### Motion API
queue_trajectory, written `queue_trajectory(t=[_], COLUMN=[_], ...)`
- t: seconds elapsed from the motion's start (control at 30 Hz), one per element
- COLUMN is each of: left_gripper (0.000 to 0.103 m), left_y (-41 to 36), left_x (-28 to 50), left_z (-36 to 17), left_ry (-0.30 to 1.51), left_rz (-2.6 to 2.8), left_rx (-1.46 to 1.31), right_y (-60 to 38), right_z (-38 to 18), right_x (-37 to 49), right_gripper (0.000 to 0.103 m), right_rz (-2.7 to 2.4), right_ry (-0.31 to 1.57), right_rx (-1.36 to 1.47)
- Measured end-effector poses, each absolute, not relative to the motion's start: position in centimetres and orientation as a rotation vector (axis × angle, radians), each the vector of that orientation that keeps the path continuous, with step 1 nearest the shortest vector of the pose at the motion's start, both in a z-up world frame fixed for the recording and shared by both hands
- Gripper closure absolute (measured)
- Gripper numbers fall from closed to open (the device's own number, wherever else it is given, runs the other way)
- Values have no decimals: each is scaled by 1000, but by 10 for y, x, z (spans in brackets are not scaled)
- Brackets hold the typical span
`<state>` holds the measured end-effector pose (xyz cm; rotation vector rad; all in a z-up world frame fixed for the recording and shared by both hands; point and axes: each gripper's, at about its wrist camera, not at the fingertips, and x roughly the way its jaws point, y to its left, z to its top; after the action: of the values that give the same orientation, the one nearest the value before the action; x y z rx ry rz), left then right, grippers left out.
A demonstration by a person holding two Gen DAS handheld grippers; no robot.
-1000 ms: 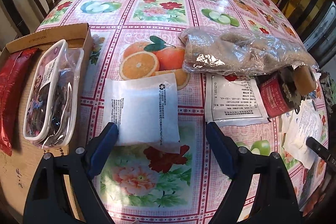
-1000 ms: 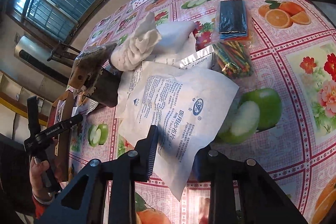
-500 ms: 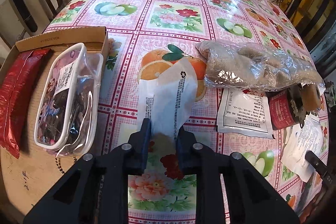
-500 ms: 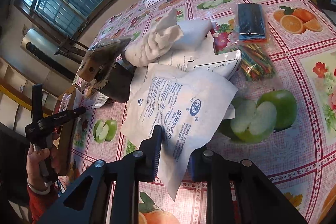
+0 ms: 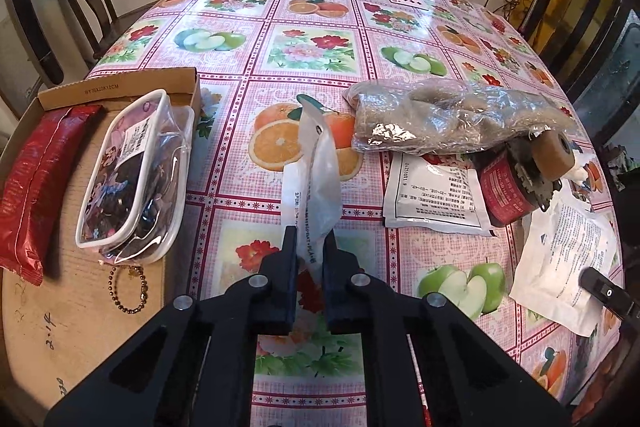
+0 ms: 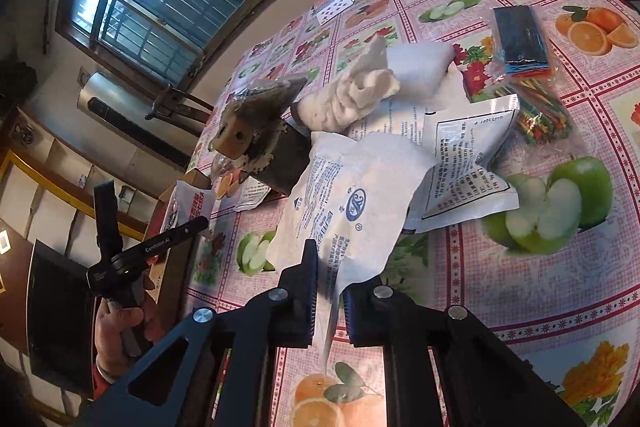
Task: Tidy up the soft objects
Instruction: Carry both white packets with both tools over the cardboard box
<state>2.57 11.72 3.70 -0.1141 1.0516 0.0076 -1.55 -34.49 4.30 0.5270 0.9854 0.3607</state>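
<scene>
Firstly, left wrist view
Left gripper: jaws nearly closed, pinching the lower end of a white pouch, which is standing up crumpled above the tablecloth near its near edge.
Cardboard tray: lying at the left edge of the table, carrying a red packet, a clear zip pouch and a bead chain.
Bagged brown plush: lying across the right half of the table, its near side overlapping a printed white sachet.
Tape dispenser: sitting just right of that sachet, touching the plush bag.

Right wrist view
Right gripper: jaws narrowly parted, closing on the corner of a large printed white packet, which is sagging over another white printed packet.
White knitted item: lying beyond the packets, beside the tape dispenser.
Coloured sticks bag: lying towards the right edge, touching a dark folded pack.
Person's hand: gripping the other tool's handle at the left.
</scene>
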Motion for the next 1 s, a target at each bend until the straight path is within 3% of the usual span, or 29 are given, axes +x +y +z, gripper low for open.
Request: queue_trajectory(t=[0.53,1.0], left_gripper=[96,96], left_y=[124,188], left_x=[8,-22], left_z=[71,107], left_ry=[1000,927], left_rz=[-31,94], left_rx=[-121,-89], right_y=[-300,-182], right_z=[89,107], right_x=[-23,11], right_gripper=[93,93], right_rz=[529,732], right_ry=[938,943], right_rx=[528,514])
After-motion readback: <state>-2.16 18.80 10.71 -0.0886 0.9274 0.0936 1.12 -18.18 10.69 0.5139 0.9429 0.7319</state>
